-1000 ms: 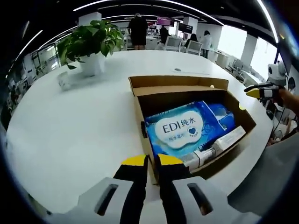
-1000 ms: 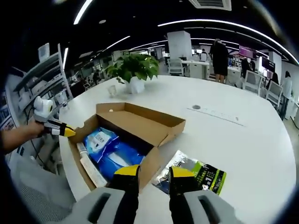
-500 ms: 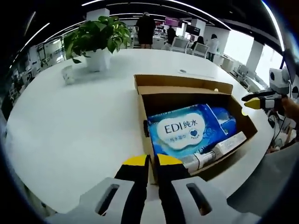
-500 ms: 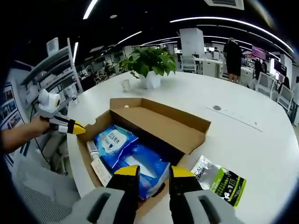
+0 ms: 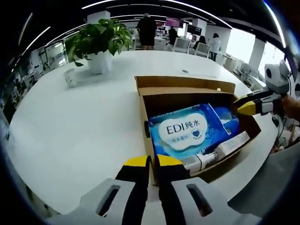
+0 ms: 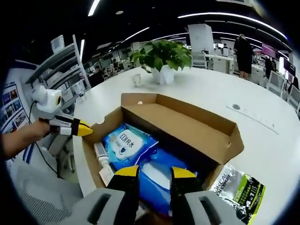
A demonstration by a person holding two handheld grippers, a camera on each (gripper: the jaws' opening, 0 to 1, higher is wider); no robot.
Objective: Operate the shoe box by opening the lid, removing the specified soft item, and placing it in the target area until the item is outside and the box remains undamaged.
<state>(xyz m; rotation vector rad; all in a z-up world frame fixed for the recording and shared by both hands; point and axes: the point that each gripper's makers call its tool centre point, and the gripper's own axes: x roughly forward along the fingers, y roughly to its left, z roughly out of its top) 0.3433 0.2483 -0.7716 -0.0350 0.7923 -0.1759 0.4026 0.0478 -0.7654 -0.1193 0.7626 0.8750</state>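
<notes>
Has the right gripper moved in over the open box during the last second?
Yes. In the left gripper view the right gripper has come from outside the cardboard box to over its far wall, towards the wet wipes pack.

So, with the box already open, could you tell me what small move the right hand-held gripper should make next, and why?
Probably lower the right hand-held gripper onto the blue wipes pack just beyond its tips. The box is open with its lid folded back, the pack lies uncovered on top, and the jaws stand slightly apart with nothing between them. The left hand-held gripper sits at the box's near wall, seemingly steadying it.
</notes>
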